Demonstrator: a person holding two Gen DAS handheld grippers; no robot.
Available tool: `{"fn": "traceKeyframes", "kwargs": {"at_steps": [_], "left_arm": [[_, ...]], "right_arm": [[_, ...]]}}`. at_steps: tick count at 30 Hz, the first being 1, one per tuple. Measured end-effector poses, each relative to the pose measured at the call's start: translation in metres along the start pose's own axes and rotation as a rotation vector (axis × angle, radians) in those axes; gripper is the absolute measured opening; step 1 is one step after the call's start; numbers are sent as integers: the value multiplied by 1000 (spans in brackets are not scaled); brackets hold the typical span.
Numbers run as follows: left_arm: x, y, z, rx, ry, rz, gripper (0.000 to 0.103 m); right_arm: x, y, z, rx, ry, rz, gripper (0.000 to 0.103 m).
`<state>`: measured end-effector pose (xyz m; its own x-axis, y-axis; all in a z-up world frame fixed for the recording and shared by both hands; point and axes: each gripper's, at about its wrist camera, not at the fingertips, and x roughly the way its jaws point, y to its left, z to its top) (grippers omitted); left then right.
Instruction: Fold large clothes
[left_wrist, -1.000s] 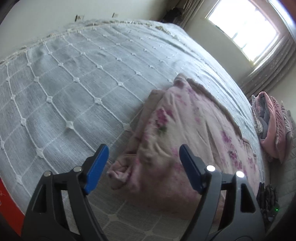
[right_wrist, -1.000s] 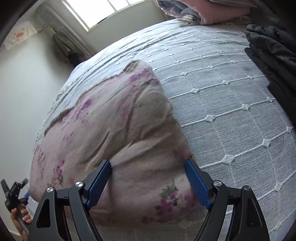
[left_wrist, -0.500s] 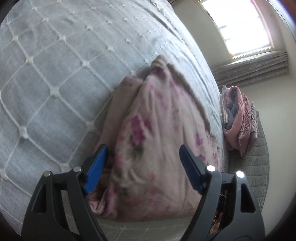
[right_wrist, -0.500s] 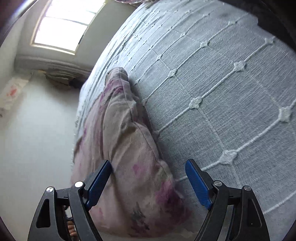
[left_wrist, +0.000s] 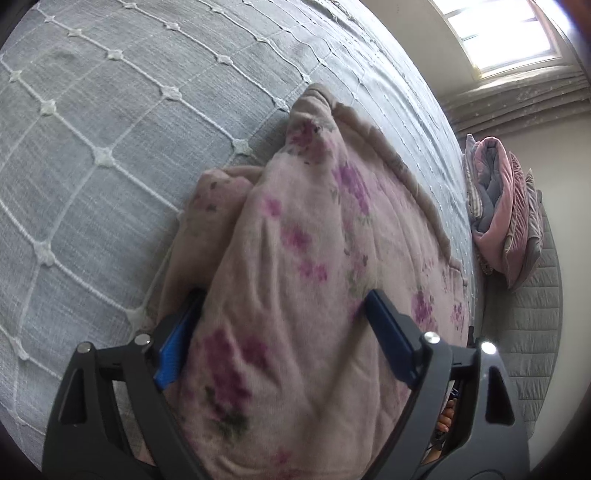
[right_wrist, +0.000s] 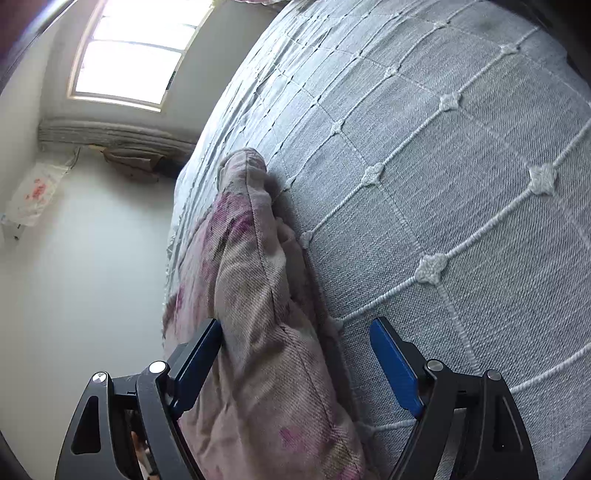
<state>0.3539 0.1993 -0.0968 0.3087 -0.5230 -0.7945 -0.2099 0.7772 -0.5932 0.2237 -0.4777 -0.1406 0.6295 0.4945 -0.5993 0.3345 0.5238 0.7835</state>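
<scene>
A pink floral padded garment (left_wrist: 314, 258) lies bunched in a thick fold on the grey bedspread (left_wrist: 92, 129) with white diamond stitching. My left gripper (left_wrist: 284, 336) straddles its near end. The jaws are opening, the bulging fabric fills the gap, and the left blue pad (left_wrist: 173, 350) is tucked against the fabric's side. In the right wrist view the same garment (right_wrist: 258, 332) shows edge-on. My right gripper (right_wrist: 295, 365) stands open over that seamed edge, which lies nearer its left pad (right_wrist: 195, 365), with bedspread (right_wrist: 461, 184) under the right pad.
A stack of folded pink and grey bedding (left_wrist: 498, 214) sits past the bed's far side on a grey quilted surface (left_wrist: 535, 332). A bright window (left_wrist: 509, 37) with a curtain is beyond. The right wrist view shows the window (right_wrist: 136, 51) and a bare wall (right_wrist: 92, 258).
Both grippers have come in closer and tipped down over the garment. The left jaws have spread wider around its end. The right gripper has rolled and now straddles the garment's edge.
</scene>
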Motion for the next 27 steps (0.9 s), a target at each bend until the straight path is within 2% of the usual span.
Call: {"fn": "traceKeyframes", "kwargs": {"at_steps": [3, 7, 10, 12, 14, 17, 19, 22, 24, 27], "left_arm": [[-5, -4, 0, 13, -12, 1, 87], [-15, -6, 3, 59, -28, -1, 87], [-14, 2, 7, 29, -23, -9, 87], [-9, 3, 8, 36, 1, -19, 87], [-1, -1, 9, 47, 11, -8, 87], [7, -8, 9, 42, 18, 2, 94], [10, -12, 10, 42, 19, 25, 95], [10, -21, 11, 58, 22, 73, 95], [5, -29, 9, 87, -1, 96, 95], [-8, -39, 7, 158, -86, 124, 95]], "right_arm": [[2, 1, 4, 17, -8, 3, 84], [17, 9, 5, -3, 46, 57, 84], [26, 19, 4, -52, 62, 3, 84], [29, 22, 6, -47, 58, 9, 85], [35, 25, 6, -39, 59, 20, 85], [42, 31, 4, -59, 69, 13, 85], [48, 32, 4, -49, 86, 29, 85], [53, 37, 2, -74, 74, 2, 85], [55, 43, -2, -85, 71, -11, 85], [56, 45, -5, -81, 74, -5, 85]]}}
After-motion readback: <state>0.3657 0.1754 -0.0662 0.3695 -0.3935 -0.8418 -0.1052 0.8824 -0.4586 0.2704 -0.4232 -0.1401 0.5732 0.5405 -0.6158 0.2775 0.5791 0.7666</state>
